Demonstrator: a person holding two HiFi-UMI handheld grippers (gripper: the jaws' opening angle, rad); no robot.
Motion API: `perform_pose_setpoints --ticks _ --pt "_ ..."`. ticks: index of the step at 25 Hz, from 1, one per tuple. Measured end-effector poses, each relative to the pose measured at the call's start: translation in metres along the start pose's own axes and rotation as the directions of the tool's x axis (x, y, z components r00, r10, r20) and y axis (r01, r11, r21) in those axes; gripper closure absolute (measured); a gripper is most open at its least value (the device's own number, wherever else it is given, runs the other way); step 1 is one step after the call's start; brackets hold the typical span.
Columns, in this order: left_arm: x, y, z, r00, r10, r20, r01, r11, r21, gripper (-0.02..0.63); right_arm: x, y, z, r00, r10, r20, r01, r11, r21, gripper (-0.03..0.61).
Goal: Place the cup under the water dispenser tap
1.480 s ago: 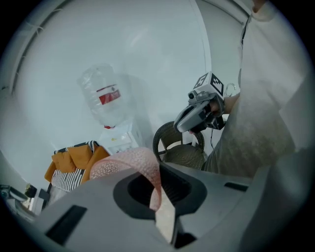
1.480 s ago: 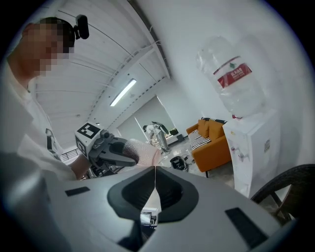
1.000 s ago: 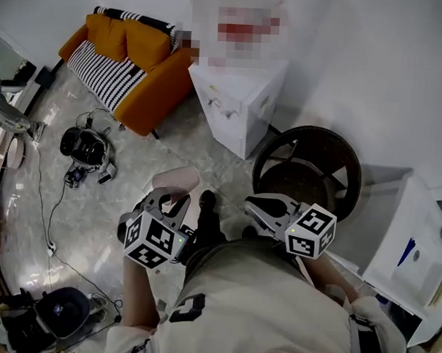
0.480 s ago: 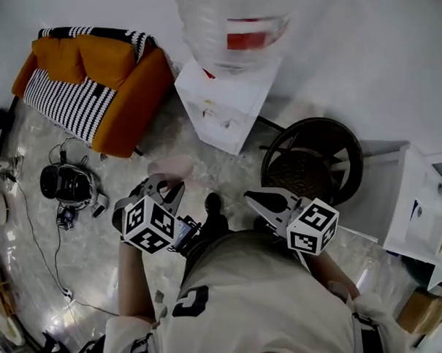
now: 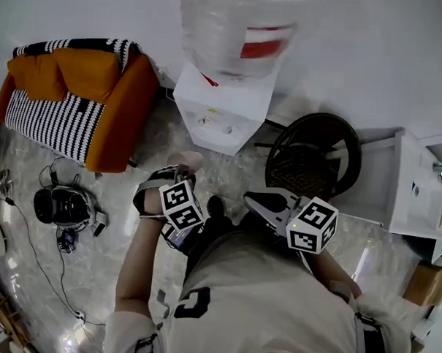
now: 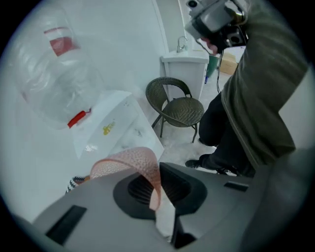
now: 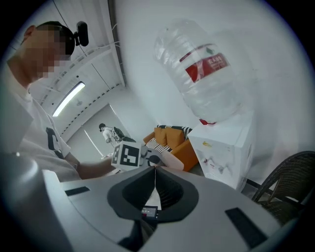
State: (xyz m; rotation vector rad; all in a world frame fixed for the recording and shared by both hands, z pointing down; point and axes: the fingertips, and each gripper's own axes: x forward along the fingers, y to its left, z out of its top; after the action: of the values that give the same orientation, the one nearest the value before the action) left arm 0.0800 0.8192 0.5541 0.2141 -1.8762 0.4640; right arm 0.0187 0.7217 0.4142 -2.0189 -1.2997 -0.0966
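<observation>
Pink paper cup sat pinched by its wall between the nearly closed jaws of the left gripper, held in the air short of the white water dispenser and not yet under its tap. The right gripper hung empty beside it, jaws pressed together on nothing. So the pick-up looked done; what remained, by my judgement, was to carry the cup forward to the dispenser's front, bring it upright below the tap and set it down there
</observation>
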Motion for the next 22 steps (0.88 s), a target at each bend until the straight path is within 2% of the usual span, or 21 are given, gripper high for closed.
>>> perform_pose_setpoints --ticks 5,9,16,19,22 --pt "0.065 -0.005 -0.004 0.995 -0.067 -0.077 0.074 0.992 0.099 0.54 0.001 -0.015 -0.007 0.999 -0.048 -0.003 0.048 0.997 0.058 0.551" --pt "0.118 -0.009 0.004 0.986 -0.078 -0.145 0.106 0.974 0.201 0.54 0.002 -0.028 -0.023 0.998 -0.063 -0.022 0.066 0.99 0.123 0.549" --pt "0.212 -0.013 0.006 0.958 -0.061 -0.281 0.171 0.906 0.386 0.541 0.014 -0.055 -0.047 0.997 -0.037 -0.068 0.05 0.98 0.191 0.551" --pt "0.249 -0.011 0.0 0.949 -0.044 -0.311 0.188 0.873 0.449 0.541 0.017 -0.073 -0.059 0.995 -0.047 -0.089 0.065 0.975 0.213 0.551" --pt "0.28 -0.002 -0.004 0.948 -0.017 -0.319 0.179 0.855 0.486 0.541 0.022 -0.09 -0.074 0.993 -0.057 -0.1 0.08 0.967 0.244 0.551"
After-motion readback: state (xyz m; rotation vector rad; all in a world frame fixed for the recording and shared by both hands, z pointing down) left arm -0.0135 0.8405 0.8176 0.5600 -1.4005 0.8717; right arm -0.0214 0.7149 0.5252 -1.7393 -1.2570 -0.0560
